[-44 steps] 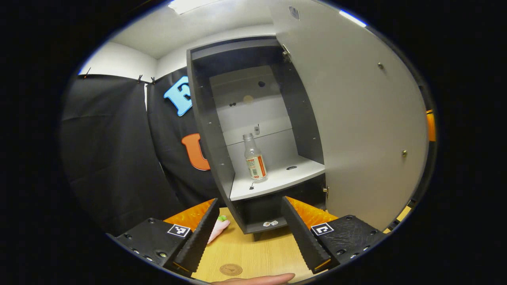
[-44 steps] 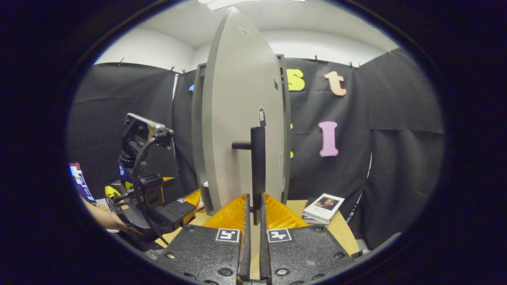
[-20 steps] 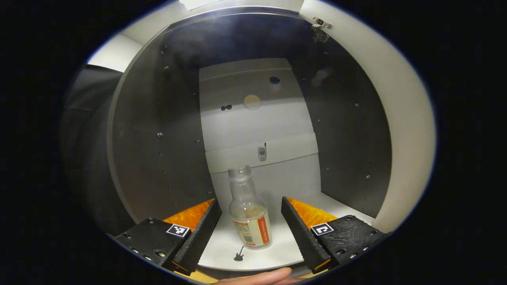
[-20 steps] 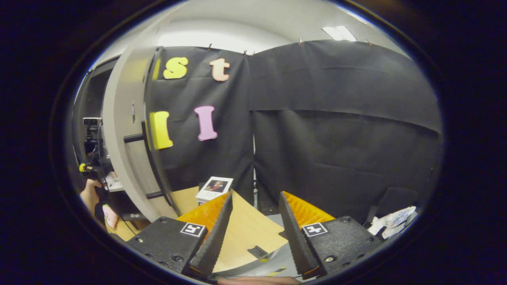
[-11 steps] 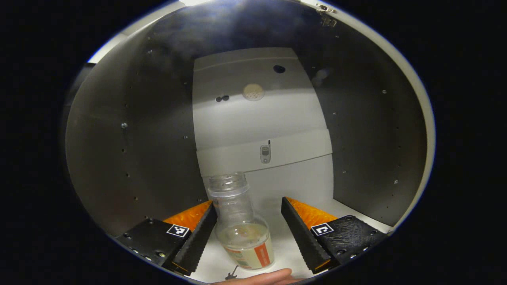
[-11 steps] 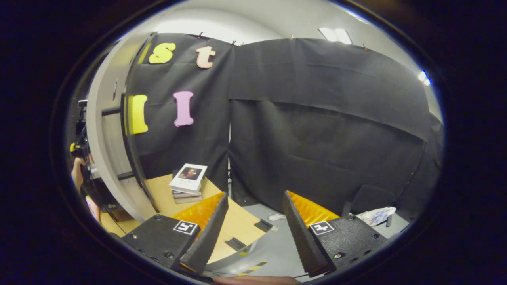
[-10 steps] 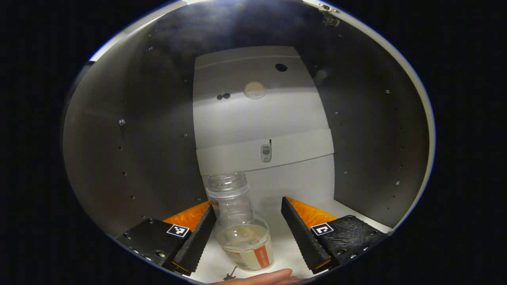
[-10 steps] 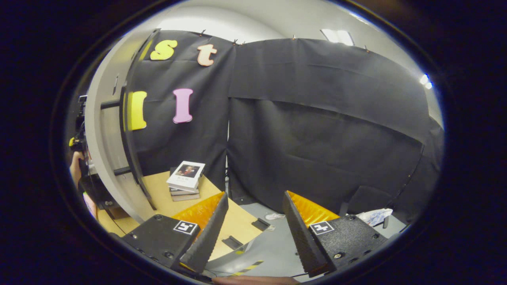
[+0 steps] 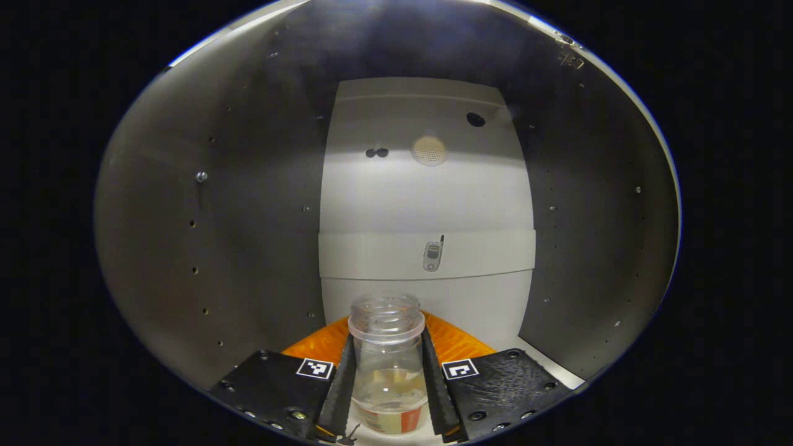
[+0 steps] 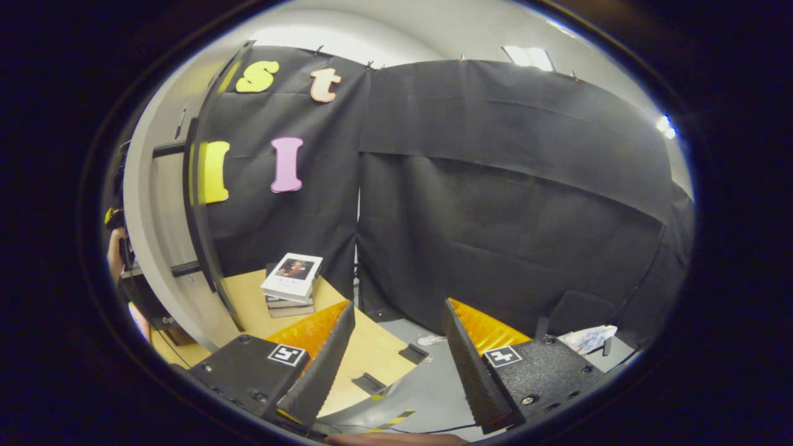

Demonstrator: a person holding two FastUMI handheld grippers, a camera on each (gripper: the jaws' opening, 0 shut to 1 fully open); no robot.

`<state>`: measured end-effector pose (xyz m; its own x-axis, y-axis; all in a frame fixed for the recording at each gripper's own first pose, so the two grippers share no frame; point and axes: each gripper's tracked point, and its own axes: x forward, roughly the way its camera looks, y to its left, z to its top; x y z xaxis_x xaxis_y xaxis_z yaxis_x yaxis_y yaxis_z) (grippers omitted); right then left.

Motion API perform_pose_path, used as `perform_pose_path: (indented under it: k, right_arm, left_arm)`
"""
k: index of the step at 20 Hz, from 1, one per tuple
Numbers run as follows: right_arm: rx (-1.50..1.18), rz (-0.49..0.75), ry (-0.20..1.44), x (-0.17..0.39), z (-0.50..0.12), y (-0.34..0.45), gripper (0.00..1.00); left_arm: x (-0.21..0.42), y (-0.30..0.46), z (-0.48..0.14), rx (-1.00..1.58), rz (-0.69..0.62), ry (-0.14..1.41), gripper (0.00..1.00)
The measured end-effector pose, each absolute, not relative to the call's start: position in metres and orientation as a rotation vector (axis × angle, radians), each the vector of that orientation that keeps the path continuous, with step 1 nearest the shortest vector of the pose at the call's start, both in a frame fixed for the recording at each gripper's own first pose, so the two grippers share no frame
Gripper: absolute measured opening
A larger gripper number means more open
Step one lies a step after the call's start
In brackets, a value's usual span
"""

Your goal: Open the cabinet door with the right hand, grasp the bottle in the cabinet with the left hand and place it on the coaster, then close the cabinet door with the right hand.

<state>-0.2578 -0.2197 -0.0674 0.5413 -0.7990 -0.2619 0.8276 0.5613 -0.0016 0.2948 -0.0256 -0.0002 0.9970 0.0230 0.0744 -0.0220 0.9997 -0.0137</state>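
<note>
Inside cabinet [image 9: 248,204]: dark side walls, pale back panel, white shelf [image 9: 545,365]. One bottle [image 9: 387,365], clear, uncapped, a little liquid, upright on shelf. Left gripper [image 9: 385,396] clamped on bottle, a finger on either side of its body.

Right gripper view: wooden table [image 10: 365,353] with grey floor beyond its edge. One door [image 10: 158,248], swung open at left, bar handle [image 10: 193,204] outward. One stack of books [image 10: 291,282] on table. Right gripper [image 10: 390,365] spread wide, holding nothing, over table edge.
</note>
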Motion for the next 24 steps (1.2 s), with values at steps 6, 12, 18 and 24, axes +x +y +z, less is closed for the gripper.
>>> perform_pose_path:
  k: [6,12,18,24]
  right_arm:
    - [0.132,-0.908,0.250,-0.245,-0.076,-0.227,0.90]
    - [0.146,-0.827,0.272,-0.234,-0.088,-0.247,0.90]
    - [0.090,-0.721,0.315,-0.216,-0.106,-0.256,0.90]
    - [0.015,-0.657,0.386,-0.194,-0.146,-0.260,0.90]
  left_arm:
    - [0.263,-0.028,0.004,0.004,0.028,-0.073,0.45]
    - [0.207,-0.013,0.019,0.012,0.050,-0.101,0.45]
    - [0.104,0.033,0.040,0.013,0.140,-0.158,0.45]
    - [0.013,0.097,0.015,-0.001,0.263,-0.199,0.44]
